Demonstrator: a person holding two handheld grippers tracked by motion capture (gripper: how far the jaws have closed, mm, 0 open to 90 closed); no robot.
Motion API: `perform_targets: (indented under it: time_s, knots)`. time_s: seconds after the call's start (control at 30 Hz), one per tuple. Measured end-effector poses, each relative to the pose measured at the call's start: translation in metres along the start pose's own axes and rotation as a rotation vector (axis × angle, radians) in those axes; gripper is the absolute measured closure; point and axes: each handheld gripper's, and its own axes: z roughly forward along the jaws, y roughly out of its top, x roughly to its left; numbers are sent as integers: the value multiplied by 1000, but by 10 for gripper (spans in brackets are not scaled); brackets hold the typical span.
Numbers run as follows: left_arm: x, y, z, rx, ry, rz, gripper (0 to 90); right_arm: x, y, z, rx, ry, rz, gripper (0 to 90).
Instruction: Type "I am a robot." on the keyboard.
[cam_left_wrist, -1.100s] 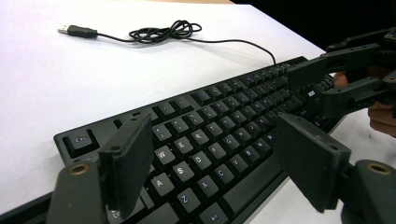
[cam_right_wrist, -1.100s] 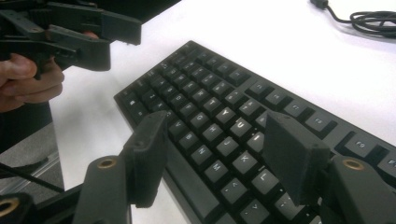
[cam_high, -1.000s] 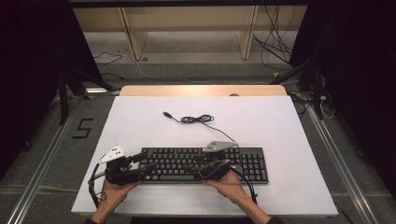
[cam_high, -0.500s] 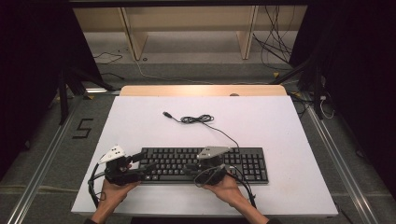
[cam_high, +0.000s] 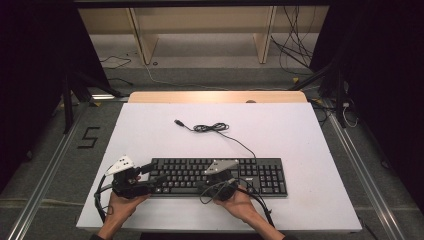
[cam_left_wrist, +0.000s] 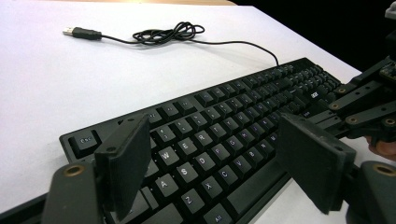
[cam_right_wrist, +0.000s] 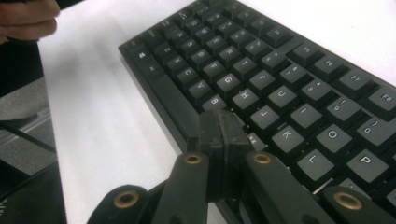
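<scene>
The desk (cam_high: 300, 130) has a white top, with a pale wooden strip (cam_high: 217, 97) along its far edge; behind it stand light wooden shelf legs (cam_high: 141, 39) on a grey floor (cam_high: 210, 75); loose cables (cam_high: 295, 50) lie there; both sides are dark.

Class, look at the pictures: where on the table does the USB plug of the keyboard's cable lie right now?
In the high view the USB plug lies on the white table beyond the keyboard, left of centre, just left of the coiled cable.
</scene>
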Motion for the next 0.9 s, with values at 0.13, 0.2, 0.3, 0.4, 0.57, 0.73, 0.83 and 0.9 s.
perform_targets:
  time_s: [0.13, 0.2, 0.3, 0.4, 0.57, 0.73, 0.83, 0.9]
  knots:
    - [0, 0, 0, 1, 1, 1, 261, 0, -1, 5, 17, -9, -4, 900]
    - [0, 0, 0, 2, 1, 0, 262, 0, -2, 7, 24, -11, -8, 900]
    - [0, 0, 0, 2, 0, 1, 261, 1, -3, 10, 30, -16, -7, 900]
    - [0, 0, 0, 2, 0, 0, 261, 1, -3, 12, 30, -14, -10, 900]
    - [0, 0, 1, 2, 1, -1, 262, 2, -4, 15, 40, -26, -15, 900]
    - [0, 0, 1, 3, 2, -1, 262, 3, -4, 16, 41, -23, -23, 900]
    - [0, 0, 1, 3, 2, -3, 262, 3, -4, 16, 39, -24, -16, 900]
    - [0, 0, 1, 4, 3, -2, 262, 3, -4, 15, 36, -22, -9, 900]
